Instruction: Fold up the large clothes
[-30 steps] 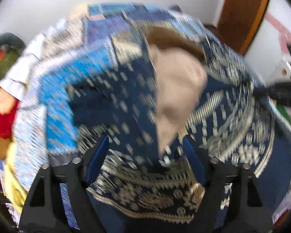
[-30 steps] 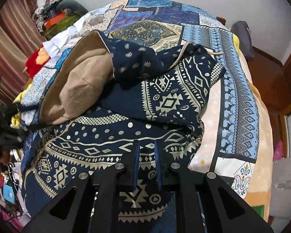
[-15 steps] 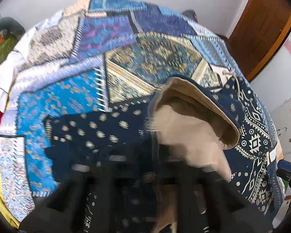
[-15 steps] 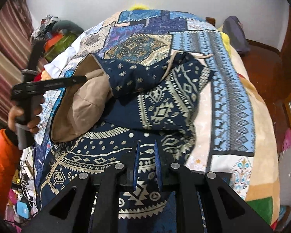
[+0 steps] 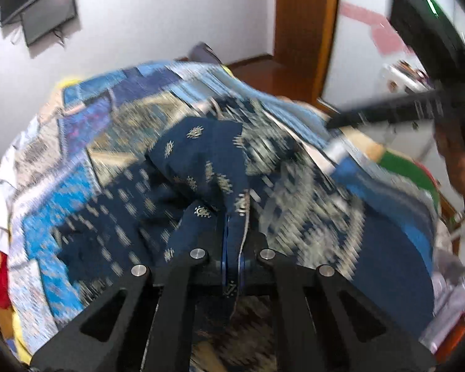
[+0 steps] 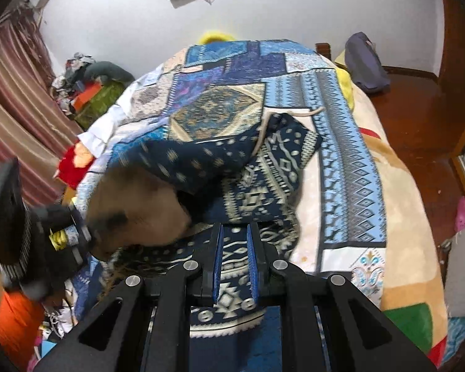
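A large navy garment (image 6: 257, 186) with cream patterns and a tan lining (image 6: 139, 204) lies crumpled on the bed. My left gripper (image 5: 232, 226) is shut on a raised fold of its navy cloth (image 5: 201, 155), which drapes over the fingers. In the right wrist view that gripper (image 6: 62, 238) shows blurred at the left, beside the tan lining, with an orange sleeve (image 6: 12, 319) below it. My right gripper (image 6: 235, 248) is shut on the patterned hem near the bed's front edge. It also appears as a dark bar (image 5: 387, 111) in the left wrist view, held by a hand (image 5: 458, 161).
A blue patchwork quilt (image 6: 341, 155) covers the bed. Piled clothes (image 6: 90, 93) and a striped curtain (image 6: 15, 108) are at the left. Wooden floor (image 6: 418, 108) with a dark bag (image 6: 365, 62) lies to the right. A wooden door (image 5: 303, 31) stands behind.
My left gripper went from open over the garment to shut on a navy fold and swung sideways with it. The right gripper rose slightly, still clamped on the hem.
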Available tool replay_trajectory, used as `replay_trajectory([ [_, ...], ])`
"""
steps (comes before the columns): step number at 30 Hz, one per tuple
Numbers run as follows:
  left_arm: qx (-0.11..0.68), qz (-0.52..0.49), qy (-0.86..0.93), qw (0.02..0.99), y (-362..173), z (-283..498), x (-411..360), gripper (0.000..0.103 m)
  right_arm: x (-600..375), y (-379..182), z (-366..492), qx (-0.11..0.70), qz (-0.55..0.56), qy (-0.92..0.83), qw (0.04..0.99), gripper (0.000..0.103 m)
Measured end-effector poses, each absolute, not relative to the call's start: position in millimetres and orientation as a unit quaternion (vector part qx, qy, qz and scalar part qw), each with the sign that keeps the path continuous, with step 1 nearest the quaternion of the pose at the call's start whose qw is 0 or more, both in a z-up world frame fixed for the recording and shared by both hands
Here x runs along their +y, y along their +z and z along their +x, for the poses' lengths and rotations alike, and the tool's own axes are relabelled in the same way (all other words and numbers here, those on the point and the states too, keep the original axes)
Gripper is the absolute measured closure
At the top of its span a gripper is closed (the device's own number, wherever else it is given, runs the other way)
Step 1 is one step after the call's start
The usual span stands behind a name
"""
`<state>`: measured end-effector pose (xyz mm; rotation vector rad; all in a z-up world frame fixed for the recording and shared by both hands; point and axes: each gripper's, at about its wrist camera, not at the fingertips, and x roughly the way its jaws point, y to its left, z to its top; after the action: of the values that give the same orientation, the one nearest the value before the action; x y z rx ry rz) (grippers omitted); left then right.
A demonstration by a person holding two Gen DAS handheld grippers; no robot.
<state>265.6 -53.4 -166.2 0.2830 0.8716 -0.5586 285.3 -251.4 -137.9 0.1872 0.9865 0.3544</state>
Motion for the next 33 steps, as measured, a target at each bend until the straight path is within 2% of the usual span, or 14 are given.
replay_trajectory([
  [2,0.444,0.134,-0.275,0.842,-183.4,250.9,-54.7,0.098,-242.1,-133.3,278.0,0.467,0.076,0.176,0.863,0.092],
  [4,0.466,0.132,-0.270,0.832,-195.3,241.8,-53.5,0.088,-232.8,-130.0,272.4,0.465,0.063,0.182,0.864,0.092],
  [5,0.475,0.130,-0.268,0.828,-199.1,238.4,-52.4,0.077,-227.9,-128.6,269.8,0.464,0.059,0.187,0.864,0.092],
  [7,0.475,0.121,-0.259,0.832,-199.0,227.0,-43.5,0.069,-219.5,-125.9,266.4,0.462,0.051,0.194,0.864,0.092],
  [8,0.474,0.118,-0.257,0.834,-196.9,224.8,-40.2,0.062,-213.6,-124.0,265.9,0.460,0.046,0.198,0.864,0.092],
  [10,0.467,0.107,-0.246,0.843,-184.2,219.7,-25.5,0.045,-199.8,-118.7,266.3,0.455,0.034,0.207,0.865,0.092],
  [11,0.457,0.105,-0.228,0.853,-175.8,217.3,-16.6,0.033,-191.8,-115.8,267.2,0.452,0.028,0.211,0.866,0.092],
  [12,0.445,0.102,-0.215,0.863,-167.8,215.5,-6.5,0.030,-186.0,-113.6,268.7,0.449,0.024,0.216,0.867,0.092],
  [14,0.426,0.089,-0.200,0.878,-153.0,214.0,12.3,0.029,-168.9,-109.0,272.5,0.441,0.011,0.228,0.868,0.092],
  [18,0.401,0.070,-0.144,0.902,-138.5,226.1,46.5,0.015,-128.3,-115.1,285.2,0.437,-0.021,0.246,0.865,0.092],
  [20,0.402,0.062,-0.113,0.906,-143.2,238.3,60.5,0.014,-110.4,-130.8,293.4,0.450,-0.049,0.238,0.859,0.092],
  [27,0.518,0.061,-0.049,0.852,-239.2,298.6,76.9,0.014,-98.6,-222.1,306.2,0.508,-0.195,0.158,0.824,0.092],
  [29,0.544,0.068,-0.043,0.835,-266.0,302.6,78.2,0.013,-114.0,-233.6,303.8,0.513,-0.195,0.153,0.822,0.092],
  [33,0.545,-0.008,-0.054,0.836,-280.0,299.4,104.2,0.006,-141.3,-232.0,307.2,0.531,-0.153,0.164,0.817,0.092],
])
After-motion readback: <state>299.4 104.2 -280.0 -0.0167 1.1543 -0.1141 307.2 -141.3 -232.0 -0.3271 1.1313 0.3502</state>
